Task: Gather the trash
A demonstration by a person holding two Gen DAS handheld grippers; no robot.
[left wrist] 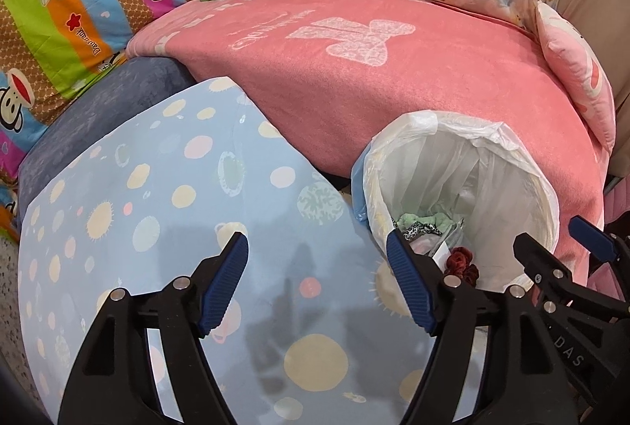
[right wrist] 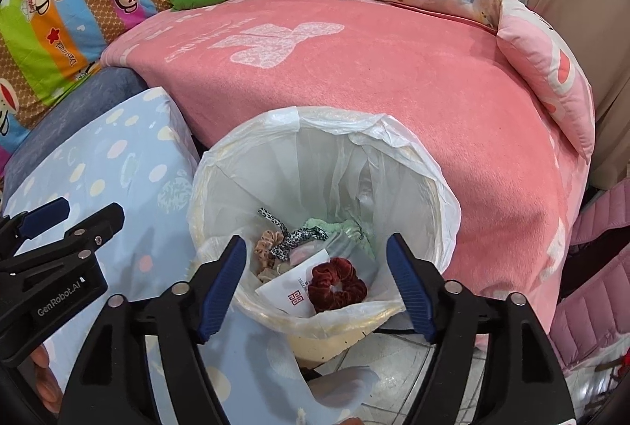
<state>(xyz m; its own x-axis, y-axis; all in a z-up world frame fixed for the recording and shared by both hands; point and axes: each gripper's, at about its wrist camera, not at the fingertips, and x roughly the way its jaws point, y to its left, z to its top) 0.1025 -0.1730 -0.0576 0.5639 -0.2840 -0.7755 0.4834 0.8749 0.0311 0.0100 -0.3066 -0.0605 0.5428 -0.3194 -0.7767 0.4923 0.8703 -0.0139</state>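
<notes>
We look down along two hand-held tongs toward a small waste bin (right wrist: 413,165) lined with a thin white bag. It stands on a tiled floor, tucked against a sofa draped in a pink blanket (right wrist: 393,78).

In the right wrist view the bin fills the centre. At its bottom lies the collected trash: a dark red scrunchie (right wrist: 336,283) at about 5 o'clock in the bin, resting on a white card (right wrist: 287,291) with a red mark, and a leopard-print strip (right wrist: 287,236) and pale green cloth (right wrist: 334,224) toward 12 o'clock.

The right gripper (right wrist: 317,248) hangs directly over the bin mouth, released, its blue pads wide apart with nothing between them. The left gripper (left wrist: 317,248) is also released and empty; it hovers over a pale blue spotted cloth (left wrist: 157,189), with the bin at its 2 o'clock.

We judge that a drop into the bin is just complete, since both tongs are bare and the items sit inside. No further trash shows on the blanket or the spotted cloth, so the next move calls for lifting clear of the bag's rim and searching beyond what we see here.
</notes>
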